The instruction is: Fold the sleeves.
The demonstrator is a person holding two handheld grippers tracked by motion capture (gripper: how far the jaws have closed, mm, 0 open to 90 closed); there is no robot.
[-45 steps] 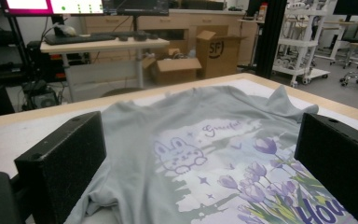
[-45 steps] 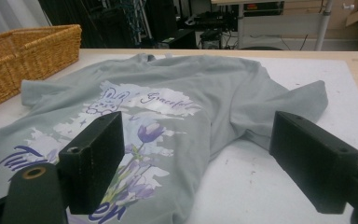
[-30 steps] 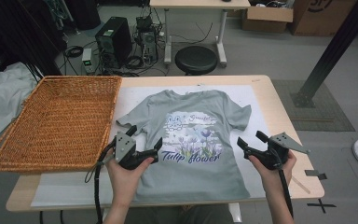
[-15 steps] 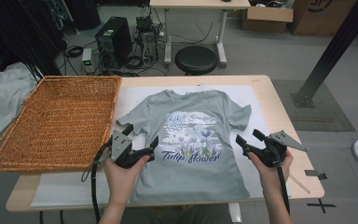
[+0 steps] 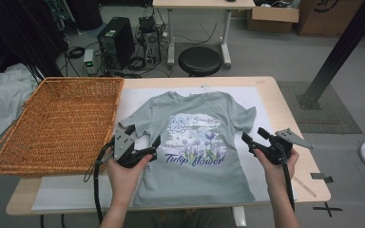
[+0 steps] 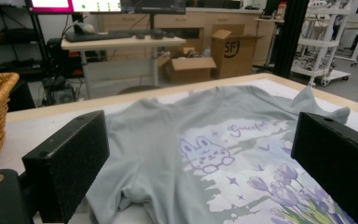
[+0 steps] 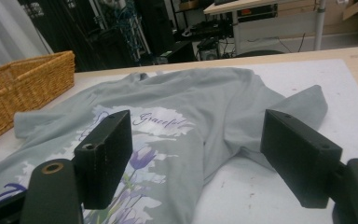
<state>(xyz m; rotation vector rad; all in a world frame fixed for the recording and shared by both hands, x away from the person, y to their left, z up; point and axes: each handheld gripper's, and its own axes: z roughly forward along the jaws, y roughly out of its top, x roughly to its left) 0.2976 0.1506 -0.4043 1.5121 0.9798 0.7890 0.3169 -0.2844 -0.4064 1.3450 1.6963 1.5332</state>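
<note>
In the middle of the high view a grey T-shirt (image 5: 195, 147) lies flat on the table (image 5: 285, 102), collar toward the top of the frame. The left gripper (image 5: 140, 137), jaws apart, sits at its left sleeve; the right gripper (image 5: 253, 137), jaws apart but just closing with nothing between them, probably hovers beside the right sleeve.

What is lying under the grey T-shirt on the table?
Under the grey T-shirt lies a white sheet, showing around the shirt's edges, on the wooden table. The shirt covers the middle of the sheet, so anything else beneath it cannot be seen.
</note>
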